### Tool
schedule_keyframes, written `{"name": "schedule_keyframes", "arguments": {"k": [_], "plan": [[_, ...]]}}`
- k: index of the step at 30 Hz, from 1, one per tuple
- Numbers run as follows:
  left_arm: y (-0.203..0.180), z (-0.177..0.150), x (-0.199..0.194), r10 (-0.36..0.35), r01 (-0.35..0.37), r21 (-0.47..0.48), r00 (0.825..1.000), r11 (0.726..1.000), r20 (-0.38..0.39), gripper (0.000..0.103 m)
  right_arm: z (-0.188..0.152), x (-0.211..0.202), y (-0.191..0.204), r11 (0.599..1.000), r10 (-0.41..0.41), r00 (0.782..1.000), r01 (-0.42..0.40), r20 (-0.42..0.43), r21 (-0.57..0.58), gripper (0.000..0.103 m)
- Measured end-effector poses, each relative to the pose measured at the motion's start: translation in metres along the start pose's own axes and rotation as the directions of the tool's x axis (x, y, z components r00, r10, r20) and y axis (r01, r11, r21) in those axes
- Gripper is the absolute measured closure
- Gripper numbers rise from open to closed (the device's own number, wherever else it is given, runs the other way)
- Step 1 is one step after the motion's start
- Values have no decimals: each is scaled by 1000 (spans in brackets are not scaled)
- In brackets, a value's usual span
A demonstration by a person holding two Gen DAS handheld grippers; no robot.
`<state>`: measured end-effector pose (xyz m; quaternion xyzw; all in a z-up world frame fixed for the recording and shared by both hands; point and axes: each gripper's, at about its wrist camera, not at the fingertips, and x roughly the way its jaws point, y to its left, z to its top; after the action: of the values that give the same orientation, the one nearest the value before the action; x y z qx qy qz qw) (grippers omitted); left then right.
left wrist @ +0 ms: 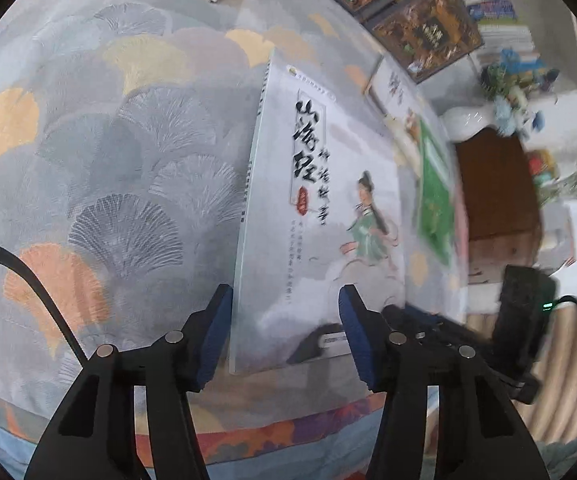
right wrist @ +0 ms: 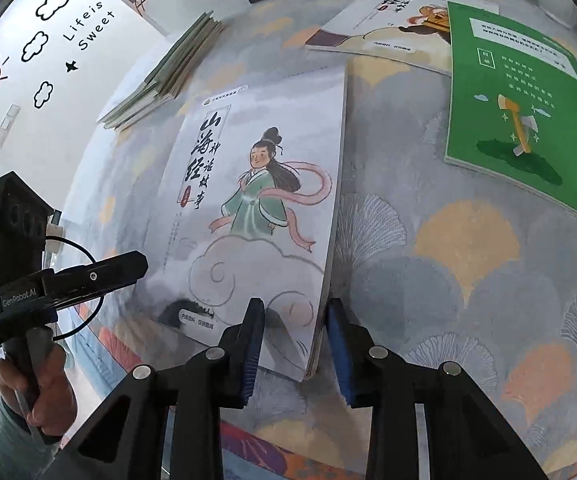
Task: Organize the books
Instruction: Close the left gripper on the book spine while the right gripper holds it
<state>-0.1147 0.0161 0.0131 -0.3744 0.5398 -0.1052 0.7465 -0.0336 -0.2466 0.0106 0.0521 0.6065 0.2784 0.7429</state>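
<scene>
The thin white paperback with black brush lettering and a green-robed figure on a cloud (right wrist: 256,208) lies flat on the grey tablecloth printed with ginkgo fans (left wrist: 100,152), mid-frame in both views. The left gripper (left wrist: 284,336) straddles the book's near left corner, its blue pads (left wrist: 216,336) partly open; one sits just beside the spine edge, the other over the cover, and neither visibly presses. At lower centre of the right wrist view, the right gripper (right wrist: 294,348) brackets the near right corner with narrower jaws, the page edge between them, though whether the pads bite I cannot tell. The risk: the grippers catch only the cover or top pages (it is a floppy book), so it fans open or sags on lifting. A green booklet (right wrist: 520,108) lies at upper right, a stack of thin books (right wrist: 164,76) at upper left.
</scene>
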Motion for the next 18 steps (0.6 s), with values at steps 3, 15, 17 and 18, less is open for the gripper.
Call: {"name": "schedule_keyframes", "arguments": {"k": [3,15,17,18], "plan": [[1,-1,-11,-173,175,-78,984,981,37,60,0,-1,-12,996,70,998,-70,-7,54,71],[-13,-10,13,-81,93,-111,991,990,103,95,-1,-2,-39,970,193,980,-184,-46,159,71],[-17,-9,9,-140,155,-137,984,978,111,95,-4,-5,-50,953,240,968,-220,-74,209,70],[-19,-7,8,-179,197,-165,977,966,116,95,-7,-6,-55,941,267,960,-242,-84,236,66]]}}
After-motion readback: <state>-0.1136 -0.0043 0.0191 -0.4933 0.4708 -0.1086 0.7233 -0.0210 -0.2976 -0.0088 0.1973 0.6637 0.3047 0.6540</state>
